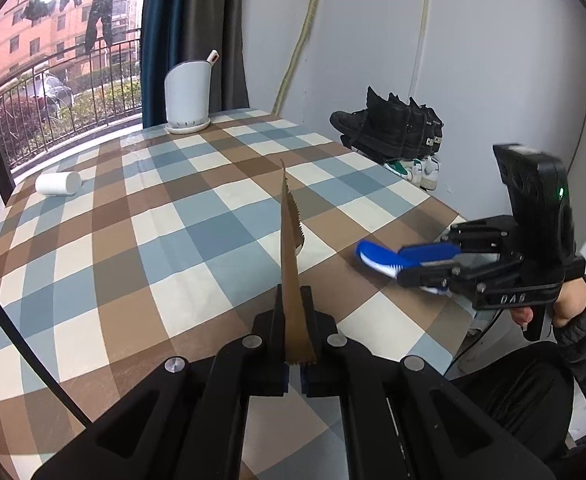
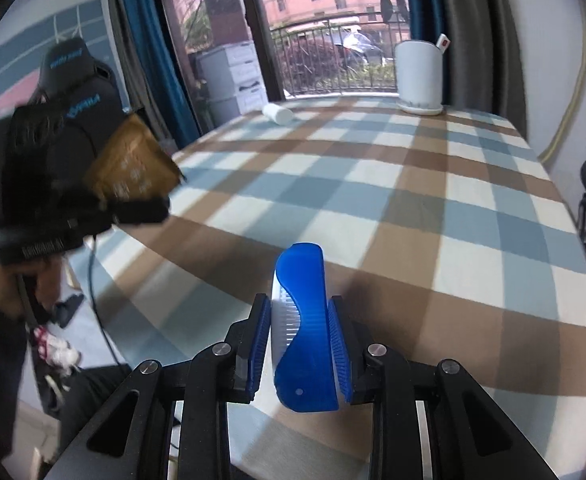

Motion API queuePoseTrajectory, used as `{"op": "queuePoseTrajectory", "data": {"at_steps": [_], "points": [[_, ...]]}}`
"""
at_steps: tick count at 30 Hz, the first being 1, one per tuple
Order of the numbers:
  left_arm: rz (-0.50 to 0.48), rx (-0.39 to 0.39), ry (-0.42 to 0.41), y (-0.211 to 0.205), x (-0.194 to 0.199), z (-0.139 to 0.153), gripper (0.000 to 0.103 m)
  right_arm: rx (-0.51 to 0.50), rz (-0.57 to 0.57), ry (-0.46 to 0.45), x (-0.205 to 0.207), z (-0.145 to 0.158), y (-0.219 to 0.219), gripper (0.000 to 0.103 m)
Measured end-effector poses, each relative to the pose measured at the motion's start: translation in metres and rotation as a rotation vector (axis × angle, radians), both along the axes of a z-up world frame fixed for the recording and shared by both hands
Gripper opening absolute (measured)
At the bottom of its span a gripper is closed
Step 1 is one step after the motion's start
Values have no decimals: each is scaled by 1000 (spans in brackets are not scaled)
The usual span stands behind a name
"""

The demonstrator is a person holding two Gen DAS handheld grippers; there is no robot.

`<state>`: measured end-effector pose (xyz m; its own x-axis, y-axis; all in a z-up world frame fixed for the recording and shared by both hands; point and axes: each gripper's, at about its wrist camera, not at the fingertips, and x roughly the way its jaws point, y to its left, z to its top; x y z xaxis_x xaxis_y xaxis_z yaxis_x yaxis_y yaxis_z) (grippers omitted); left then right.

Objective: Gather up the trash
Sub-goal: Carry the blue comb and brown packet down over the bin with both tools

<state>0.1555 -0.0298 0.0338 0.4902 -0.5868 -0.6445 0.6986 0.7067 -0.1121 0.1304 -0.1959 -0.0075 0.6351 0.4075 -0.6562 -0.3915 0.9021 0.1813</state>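
Glossy blue plastic brush (image 2: 301, 328), crinkly brown foil wrapper (image 1: 291, 280), matt checked cloth tablecloth (image 1: 173, 240)

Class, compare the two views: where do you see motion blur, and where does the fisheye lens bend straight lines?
Right wrist view: left tongs and brown wrapper smeared by motion; blue brush sharp. Left wrist view: mostly sharp; checked tablecloth lines curve near edges.

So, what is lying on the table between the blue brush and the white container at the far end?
Nothing: in the right wrist view only bare checked tablecloth lies between the blue plastic brush and the tall white container.
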Motion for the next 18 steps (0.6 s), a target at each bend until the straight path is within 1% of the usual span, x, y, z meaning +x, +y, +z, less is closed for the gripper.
{"op": "queuePoseTrajectory", "data": {"at_steps": [3, 9, 13, 18], "points": [[14, 6, -7, 4, -6, -3, 0, 14, 0, 10, 0, -2, 8, 28], [37, -15, -10, 15, -23, -9, 0, 27, 22, 1, -16, -3, 24, 28], [51, -22, -17, 22, -40, -13, 0, 42, 34, -2, -32, -7, 31, 28], [73, -4, -34, 28, -64, -20, 0, 48, 50, -2, -59, -13, 37, 28]]}}
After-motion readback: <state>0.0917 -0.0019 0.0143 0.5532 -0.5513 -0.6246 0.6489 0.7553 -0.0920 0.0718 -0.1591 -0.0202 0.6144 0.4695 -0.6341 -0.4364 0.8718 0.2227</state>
